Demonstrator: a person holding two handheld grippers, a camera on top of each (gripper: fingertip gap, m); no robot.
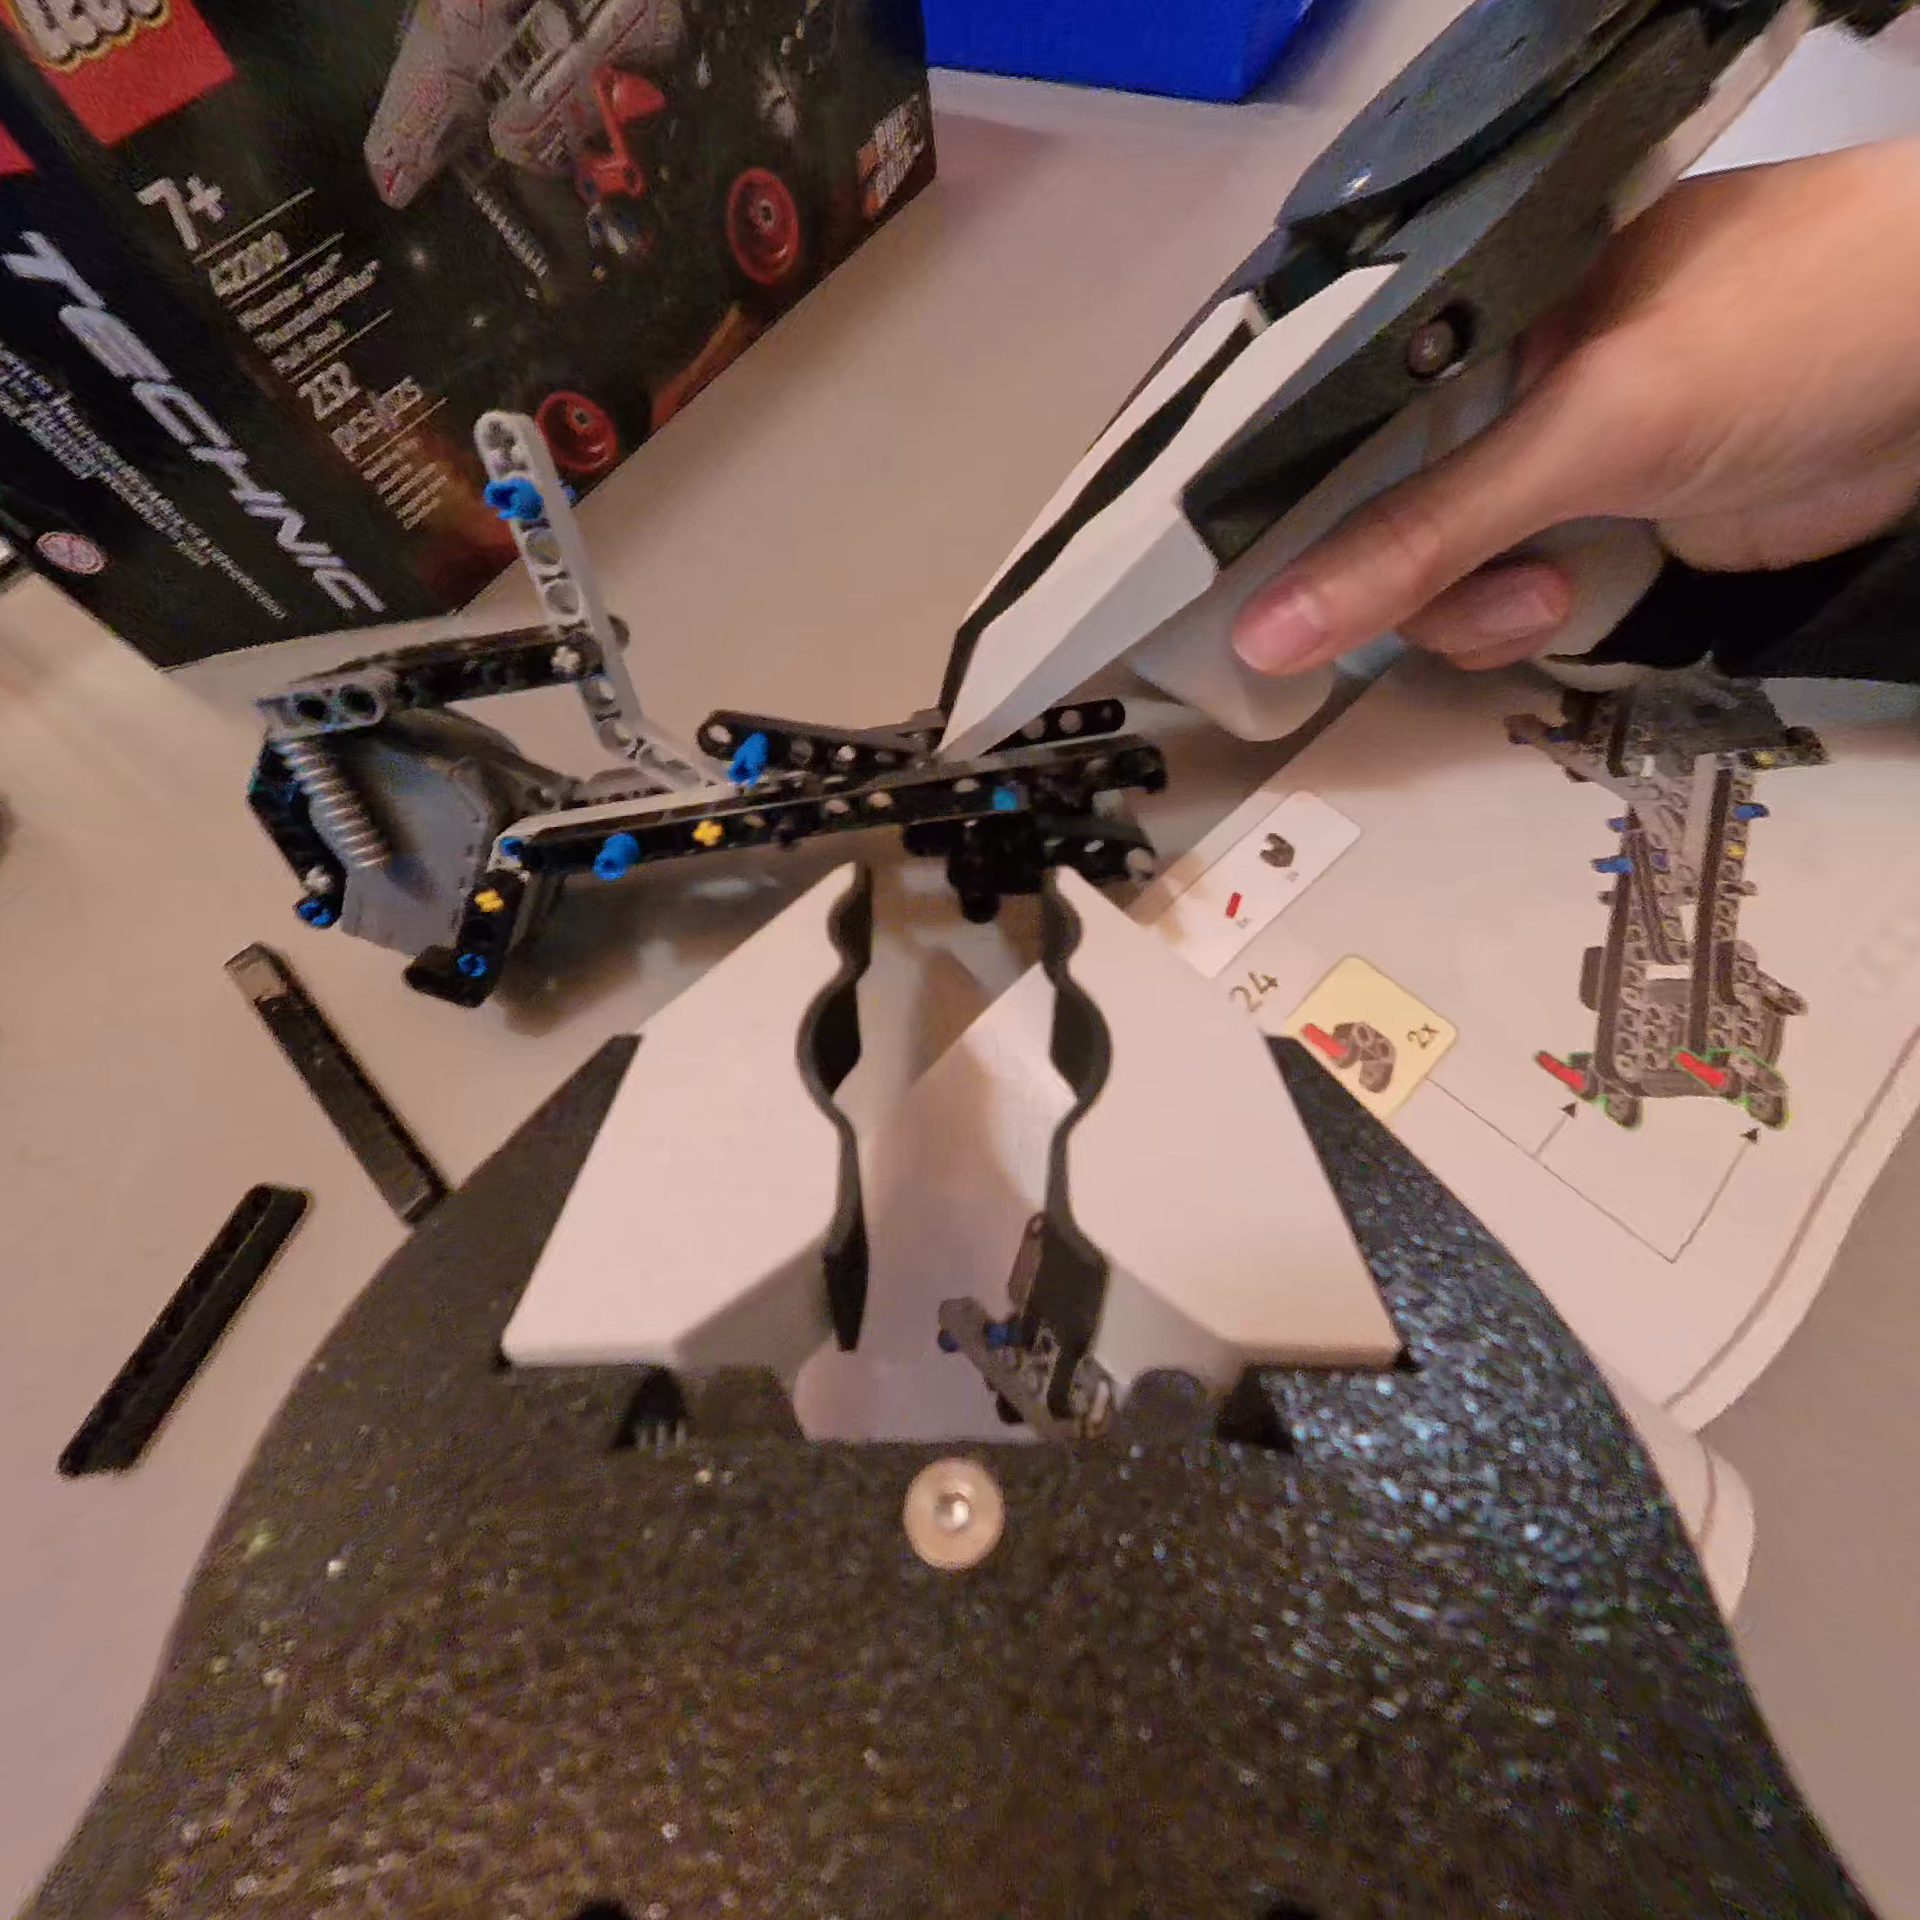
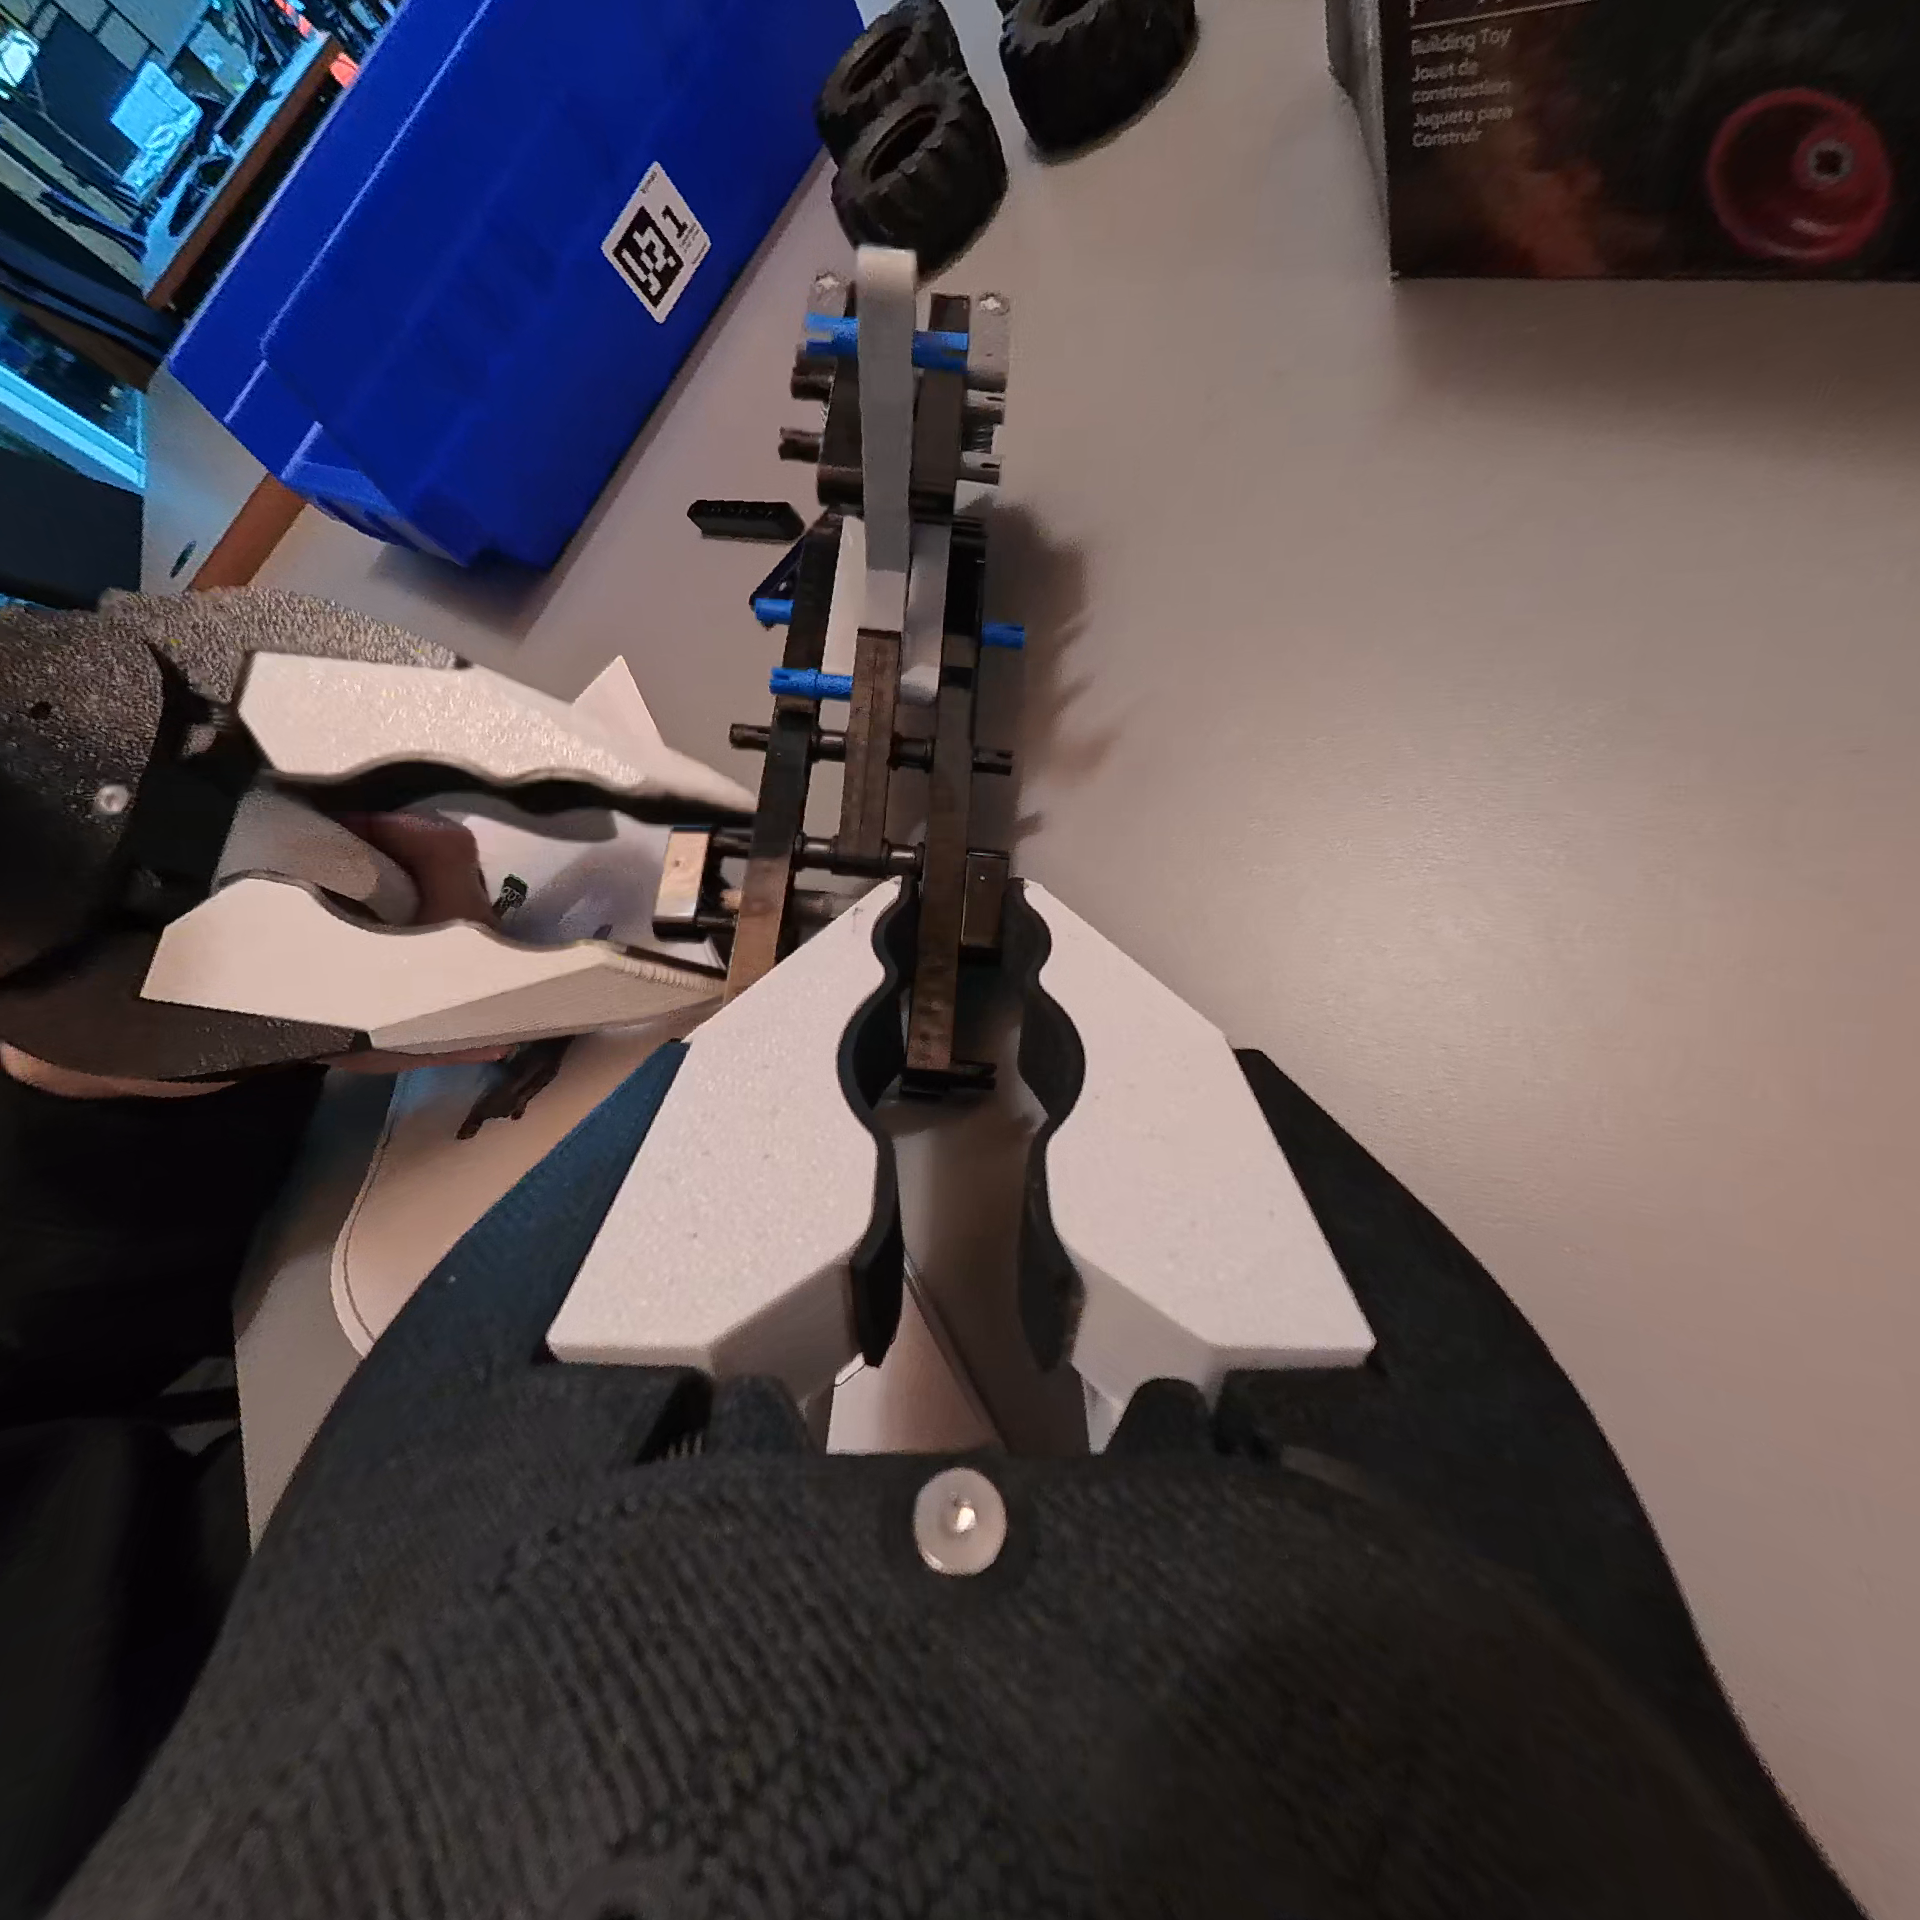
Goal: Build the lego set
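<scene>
The half-built lego model (image 1: pixel 665 821) of black and grey beams with blue pins and a spring stands on the table; in the right wrist view (image 2: pixel 888 468) it runs away from the camera. My right gripper (image 2: pixel 958 899) is shut on a black beam at the model's near end, and it comes in from the upper right in the left wrist view (image 1: pixel 945 727). My left gripper (image 1: pixel 961 883) holds a small black connector piece (image 1: pixel 987 868) against the model's side. From the right wrist view, the left gripper (image 2: pixel 712 899) has this piece (image 2: pixel 681 883) between its tips.
The lego box (image 1: pixel 312 260) stands behind the model. The open instruction booklet (image 1: pixel 1558 1143) lies to the right. Two loose black beams (image 1: pixel 187 1330) lie at the left. A blue bin (image 2: pixel 499 312) and black tyres (image 2: pixel 914 156) sit farther back. A hand (image 1: pixel 1662 416) holds the right gripper. Some 4 centimetres of space lies between my two pairs of fingers.
</scene>
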